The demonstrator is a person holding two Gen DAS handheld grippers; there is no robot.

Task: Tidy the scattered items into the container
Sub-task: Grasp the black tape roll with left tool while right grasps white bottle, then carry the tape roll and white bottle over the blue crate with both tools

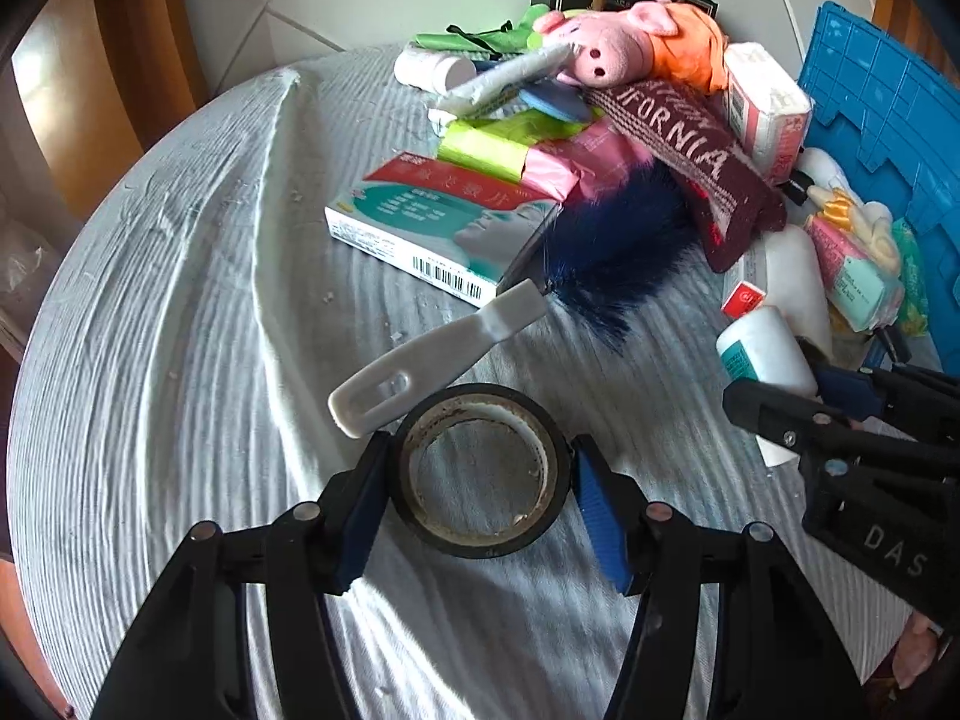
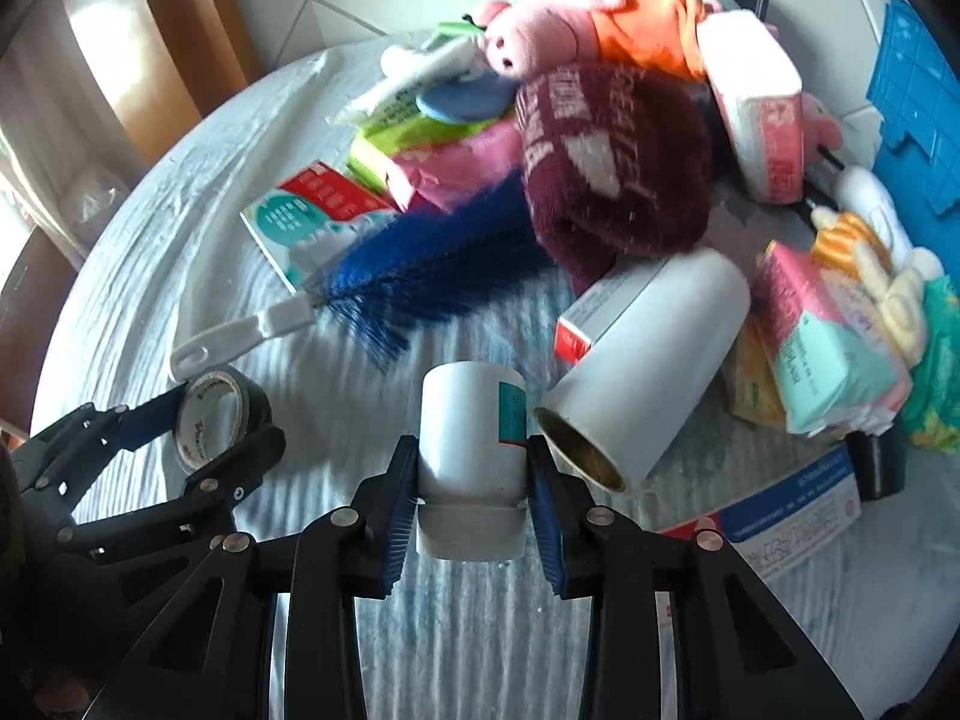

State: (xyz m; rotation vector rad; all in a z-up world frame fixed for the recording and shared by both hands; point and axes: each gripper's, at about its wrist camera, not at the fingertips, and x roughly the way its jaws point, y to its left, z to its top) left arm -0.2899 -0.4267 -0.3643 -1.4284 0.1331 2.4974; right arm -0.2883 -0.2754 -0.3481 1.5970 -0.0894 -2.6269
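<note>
My left gripper (image 1: 479, 480) is shut on a black tape roll (image 1: 480, 531), held just above the light blue cloth; it also shows in the right wrist view (image 2: 225, 414). My right gripper (image 2: 471, 468) is shut on a white bottle (image 2: 471, 420) with a teal label, held cap toward the camera; the bottle also shows in the left wrist view (image 1: 765, 348). The blue container (image 1: 888, 120) stands at the far right, and shows in the right wrist view (image 2: 918, 120). Scattered items lie in a heap beyond both grippers.
The heap holds a pink pig plush (image 1: 630, 39), a maroon knit hat (image 2: 612, 168), a blue feather duster with white handle (image 2: 384, 288), a red-teal box (image 1: 432, 222), a white paper roll (image 2: 648, 366), tissue packs (image 2: 834, 348) and a flat blue-white box (image 2: 792, 516).
</note>
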